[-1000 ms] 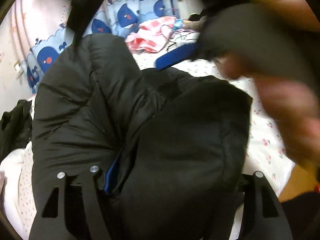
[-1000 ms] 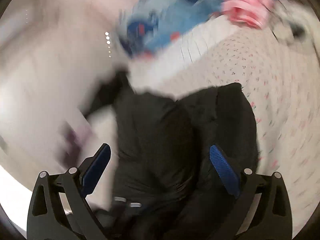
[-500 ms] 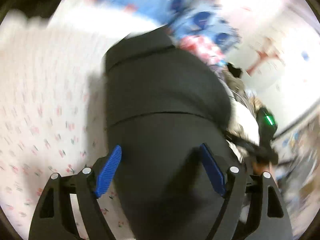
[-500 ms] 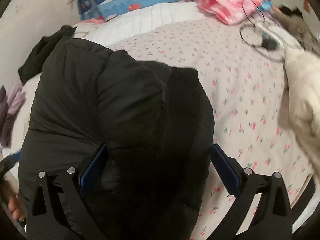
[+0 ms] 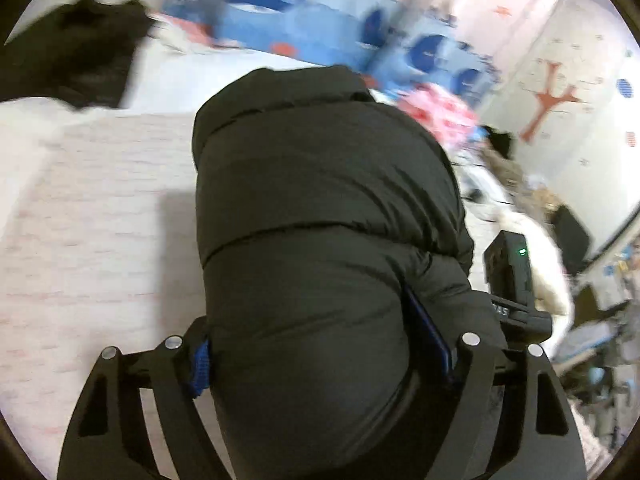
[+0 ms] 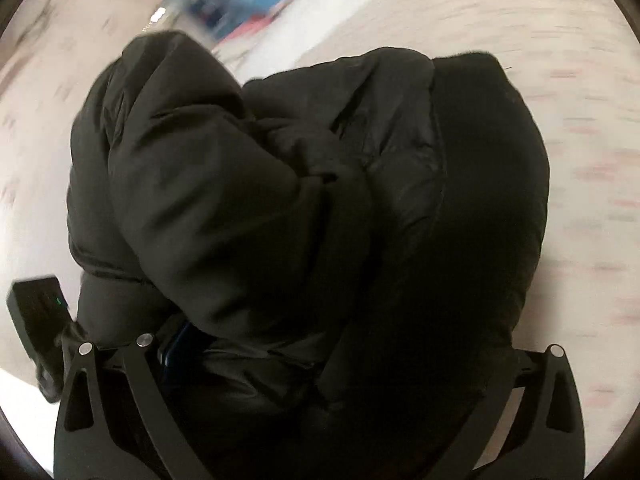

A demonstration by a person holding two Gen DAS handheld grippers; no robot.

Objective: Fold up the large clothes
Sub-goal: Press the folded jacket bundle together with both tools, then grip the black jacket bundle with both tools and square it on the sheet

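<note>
A bulky black puffer jacket (image 5: pixel 320 208) lies folded into a thick bundle on the floral bed sheet (image 5: pixel 88 216). My left gripper (image 5: pixel 316 356) spans one end of the bundle, and its blue pads press into the padding on both sides. In the right wrist view the jacket (image 6: pixel 304 200) fills most of the frame. My right gripper (image 6: pixel 320 356) straddles the other end, with its pads mostly buried in the fabric. The right gripper's body (image 5: pixel 516 280) shows beside the jacket in the left wrist view.
Another dark garment (image 5: pixel 76 52) lies at the far left of the bed. A blue whale-print cover (image 5: pixel 304 20) and a pink cloth (image 5: pixel 444 112) lie at the back. White and brown items (image 5: pixel 524 216) lie at the right, beside a cluttered area (image 5: pixel 600 360).
Both grippers were wide open around the jacket half a second ago. Now the bundle is wedged between each pair of pads, and both views have swung.
</note>
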